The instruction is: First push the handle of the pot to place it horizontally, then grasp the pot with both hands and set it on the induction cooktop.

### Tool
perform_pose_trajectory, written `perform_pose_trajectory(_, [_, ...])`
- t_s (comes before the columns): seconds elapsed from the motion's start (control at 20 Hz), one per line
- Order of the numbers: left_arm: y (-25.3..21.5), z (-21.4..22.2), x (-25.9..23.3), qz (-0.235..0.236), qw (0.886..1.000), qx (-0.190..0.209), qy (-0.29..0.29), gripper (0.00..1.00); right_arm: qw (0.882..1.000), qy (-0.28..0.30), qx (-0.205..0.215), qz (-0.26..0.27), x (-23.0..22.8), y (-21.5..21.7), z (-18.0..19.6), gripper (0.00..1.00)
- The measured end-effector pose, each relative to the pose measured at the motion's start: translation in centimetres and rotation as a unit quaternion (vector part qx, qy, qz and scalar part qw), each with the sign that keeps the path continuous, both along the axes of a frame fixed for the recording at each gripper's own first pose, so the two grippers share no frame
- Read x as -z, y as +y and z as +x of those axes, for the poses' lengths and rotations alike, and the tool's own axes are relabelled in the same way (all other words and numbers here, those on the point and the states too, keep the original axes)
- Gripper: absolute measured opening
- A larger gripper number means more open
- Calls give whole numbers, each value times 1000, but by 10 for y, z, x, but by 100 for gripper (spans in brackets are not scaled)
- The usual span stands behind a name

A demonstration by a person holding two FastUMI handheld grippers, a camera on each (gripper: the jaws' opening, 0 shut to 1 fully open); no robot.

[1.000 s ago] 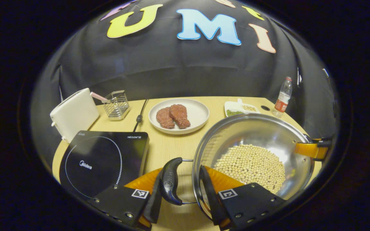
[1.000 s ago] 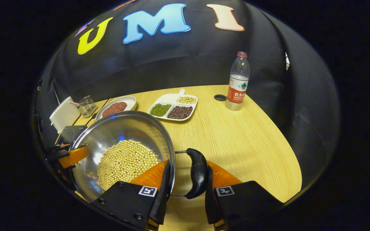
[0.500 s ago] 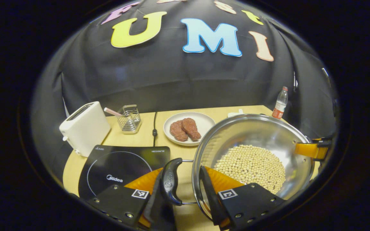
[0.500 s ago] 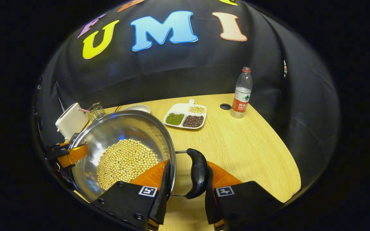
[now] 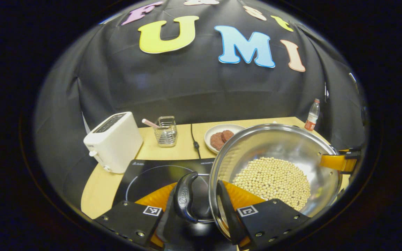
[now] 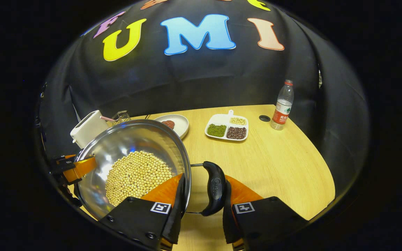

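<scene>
The pot (image 5: pixel 274 174) of beans hangs above the table, partly over the cooktop (image 5: pixel 152 172) at 9 o'clock. The left gripper (image 5: pixel 201 209) is clamped on one handle and the rim; the right gripper (image 6: pixel 201 205) likewise grips the opposite handle. Toaster (image 5: pixel 113 141) sits at 10 o'clock.

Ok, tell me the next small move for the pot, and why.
Probably carry it a little further left, then lower it. Both grippers, left and right, grip the pot by its side handles, and it hangs in the air. The induction cooktop lies below the left handle, so the pot's body is not centred over it yet.
</scene>
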State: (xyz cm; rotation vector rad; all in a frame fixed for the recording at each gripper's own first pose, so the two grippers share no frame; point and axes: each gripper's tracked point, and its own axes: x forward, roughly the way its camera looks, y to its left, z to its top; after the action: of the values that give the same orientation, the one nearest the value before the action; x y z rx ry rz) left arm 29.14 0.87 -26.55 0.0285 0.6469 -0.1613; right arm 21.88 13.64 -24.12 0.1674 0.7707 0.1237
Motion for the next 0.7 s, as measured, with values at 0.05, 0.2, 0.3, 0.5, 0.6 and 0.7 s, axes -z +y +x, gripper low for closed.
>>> perform_pose_trajectory(0.05, [10,1,-2,-1,1000,-4,-2,63,1000,-2,-2,1,-3,9,1,52])
perform_pose_trajectory(0.2, [37,4,-8,4,1000,-8,-10,66,1000,-7,-4,6,-11,33,2,51])
perform_pose_trajectory(0.3, [55,5,-12,5,1000,-12,-14,66,1000,-10,-7,8,-15,48,3,48])
perform_pose_trajectory(0.5, [85,10,-10,8,1000,-16,-17,60,1000,-11,-9,14,-20,75,4,48])
perform_pose_trajectory(0.6, [99,13,-9,11,1000,-16,-17,63,1000,-10,-9,16,-18,88,5,51])
perform_pose_trajectory(0.7, [114,17,-5,13,1000,-18,-17,63,1000,-8,-9,20,-16,103,6,51])
